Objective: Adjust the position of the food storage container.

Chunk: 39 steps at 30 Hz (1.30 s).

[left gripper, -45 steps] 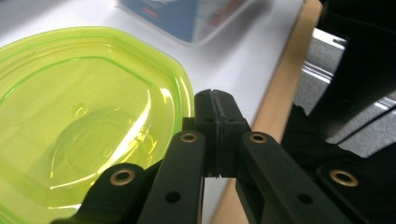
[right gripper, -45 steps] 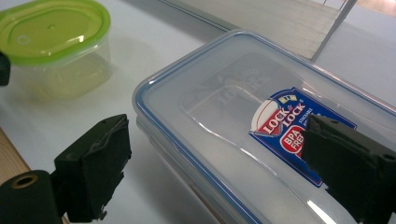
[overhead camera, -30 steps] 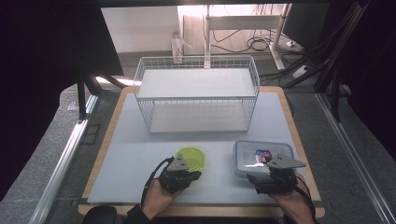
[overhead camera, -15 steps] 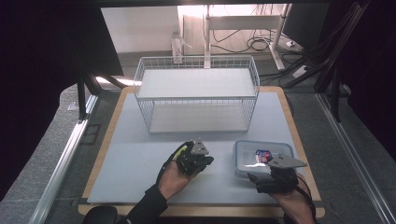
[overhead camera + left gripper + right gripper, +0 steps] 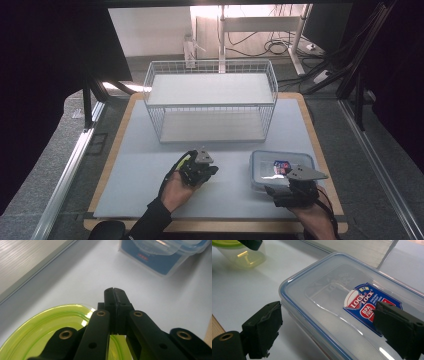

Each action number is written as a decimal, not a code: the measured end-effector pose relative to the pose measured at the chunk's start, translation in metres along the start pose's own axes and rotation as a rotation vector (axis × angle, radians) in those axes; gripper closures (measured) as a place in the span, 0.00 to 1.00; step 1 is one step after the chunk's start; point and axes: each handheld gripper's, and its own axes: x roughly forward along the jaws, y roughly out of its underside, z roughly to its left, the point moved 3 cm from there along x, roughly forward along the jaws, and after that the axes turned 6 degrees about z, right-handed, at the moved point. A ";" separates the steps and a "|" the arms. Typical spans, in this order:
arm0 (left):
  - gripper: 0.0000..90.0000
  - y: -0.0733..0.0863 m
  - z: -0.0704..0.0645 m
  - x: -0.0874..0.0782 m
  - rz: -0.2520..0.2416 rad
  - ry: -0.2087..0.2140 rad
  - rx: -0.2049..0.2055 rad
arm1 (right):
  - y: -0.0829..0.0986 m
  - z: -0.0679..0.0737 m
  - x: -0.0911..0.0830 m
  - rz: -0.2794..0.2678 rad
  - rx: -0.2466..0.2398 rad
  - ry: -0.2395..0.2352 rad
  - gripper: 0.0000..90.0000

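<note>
Left gripper (image 5: 115, 293): our fingers pressed together over the green lid (image 5: 47, 327), lower centre-left.
Right gripper (image 5: 324, 332): fingers apart, straddling the Lock & Lock container (image 5: 342, 300), lower right.
Advice: we should centre, then squeeze gently.
Far: wire basket (image 5: 210, 102).

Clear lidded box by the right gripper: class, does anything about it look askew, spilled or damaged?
Nothing stands out. The clear box sits flat on the table, its blue-rimmed lid on evenly, no cracks or spills showing. The right gripper is open with one jaw at the box's near corner and the other over the lid's label.
</note>
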 end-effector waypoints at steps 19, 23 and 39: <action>1.00 0.060 0.043 -0.047 0.008 -0.077 -0.110 | 0.000 0.000 0.001 -0.002 0.001 0.007 0.10; 1.00 0.077 0.052 -0.057 0.004 -0.099 -0.158 | 0.000 0.000 0.001 -0.003 0.003 0.008 0.10; 0.88 0.064 0.029 -0.052 -0.132 -0.024 -0.109 | 0.000 -0.020 -0.016 -0.026 0.083 0.029 0.47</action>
